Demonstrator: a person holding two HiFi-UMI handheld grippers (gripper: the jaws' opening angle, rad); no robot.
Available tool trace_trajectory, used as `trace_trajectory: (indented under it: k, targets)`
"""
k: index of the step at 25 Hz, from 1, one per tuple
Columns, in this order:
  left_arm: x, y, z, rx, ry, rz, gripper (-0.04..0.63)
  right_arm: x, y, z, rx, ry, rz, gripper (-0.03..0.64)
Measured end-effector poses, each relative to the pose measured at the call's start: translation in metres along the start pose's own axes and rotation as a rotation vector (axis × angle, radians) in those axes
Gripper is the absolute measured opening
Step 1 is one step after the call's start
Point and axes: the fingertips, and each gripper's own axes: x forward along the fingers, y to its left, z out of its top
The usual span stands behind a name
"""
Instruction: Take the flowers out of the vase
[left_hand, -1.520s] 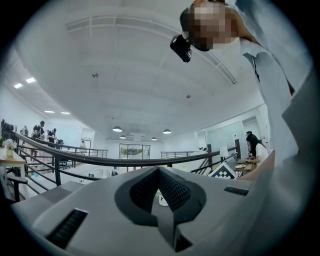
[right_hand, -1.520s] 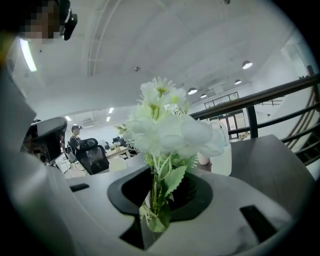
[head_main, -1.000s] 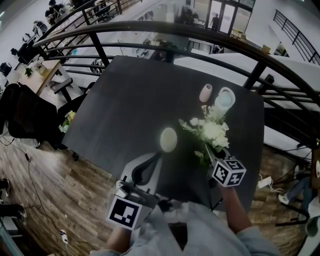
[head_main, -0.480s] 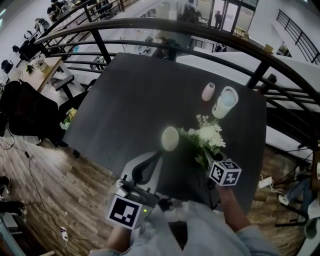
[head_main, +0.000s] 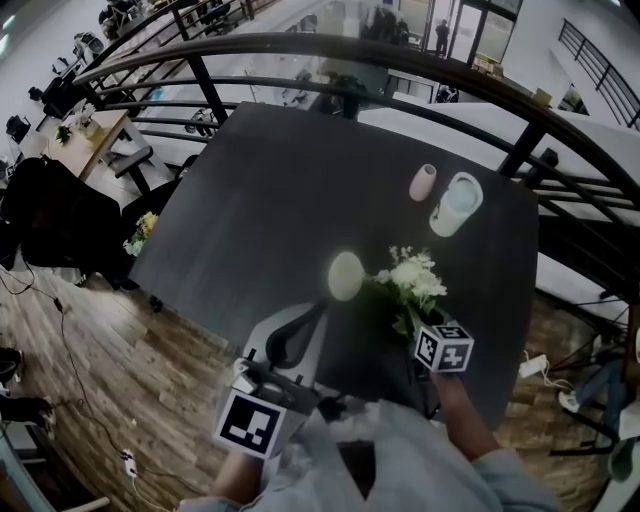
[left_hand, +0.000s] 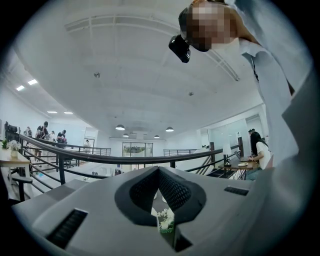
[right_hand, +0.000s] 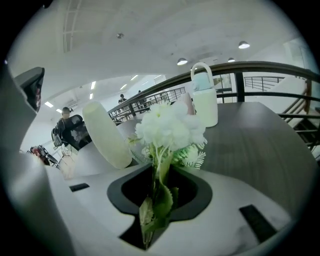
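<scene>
The white flowers (right_hand: 170, 125) are being held by their stems and leaves in the right gripper (right_hand: 161, 182). Its fingers (right_hand: 192, 192) are being kept only a little apart and are pressing on the green bunch, with the blooms standing out beyond the fingertips. The flowers are already clear of the cream vase (right_hand: 107, 135), which is standing just to the left of the fingers, apart from the blooms. Whether the lowest leaves are touching the dark table (right_hand: 260, 145) cannot be told.

The step in hand is being judged as the setting down of the bunch. For this to be done well, bare table to the right of the fingers, away from the vase, is being favoured, so that the vase is not being knocked. The stems are best being laid flat before the fingers are being opened, since thin stems are likely to be catching on the pads. The grip is not being recommended any tighter, as soft stems are easily being crushed.

The left gripper (left_hand: 159, 172) is being held level close to the person, its fingers closed tip to tip with nothing gripped.

Beyond the right fingertips, a handled white container (right_hand: 205, 102) and a small pink vase (head_main: 423, 182) are standing side by side.

No brand, label or readable writing is being shown; only black-and-white square patterns are being seen on the marker cube (head_main: 443, 347).
</scene>
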Motion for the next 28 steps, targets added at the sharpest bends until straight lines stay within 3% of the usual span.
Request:
trace_trajectory:
  k: [22, 28]
  targets:
    - [0.002, 0.002, -0.001, -0.005, -0.007, -0.014, -0.002, -0.007, 0.002, 0.008, -0.061, -0.043, -0.029, 0.210]
    - [0.003, 0.002, -0.001, -0.009, -0.013, -0.023, -0.002, -0.013, 0.006, 0.019, -0.079, -0.071, -0.030, 0.210]
